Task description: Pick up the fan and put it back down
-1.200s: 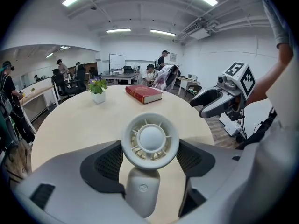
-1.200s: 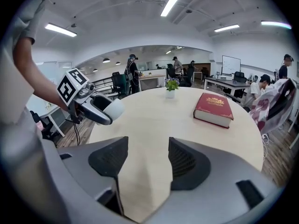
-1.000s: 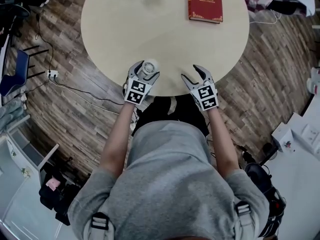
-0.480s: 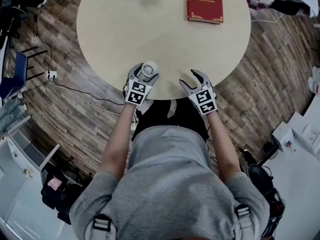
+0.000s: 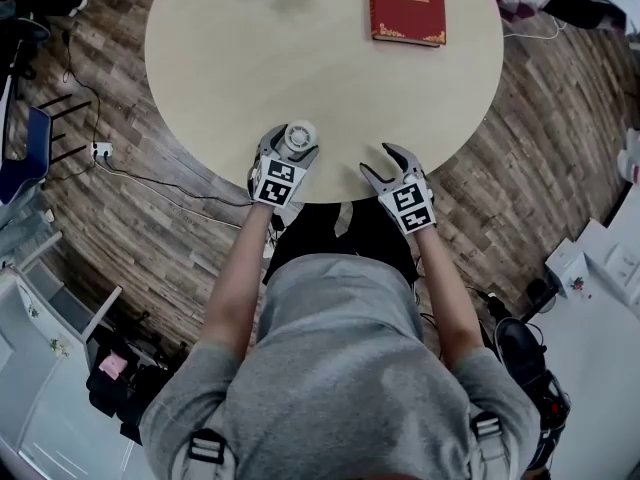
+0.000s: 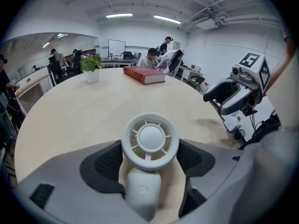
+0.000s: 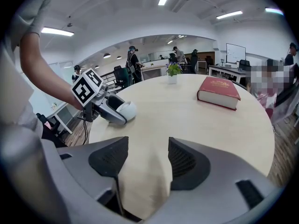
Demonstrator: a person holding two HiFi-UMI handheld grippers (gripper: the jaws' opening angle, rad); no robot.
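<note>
Fan (image 6: pixel 149 141), small and white, sits at the near edge of the round desk (image 5: pixel 300 58). The left hand-held gripper (image 5: pixel 288 146) is clenched on its round head. Just beside it, the right hand-held gripper (image 5: pixel 383 165) is released and holds nothing.

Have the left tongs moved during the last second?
Yes, slightly. In the head view the left tongs, holding the fan, now lie farther inside the table's near edge, which their marker cube straddled before.
</note>
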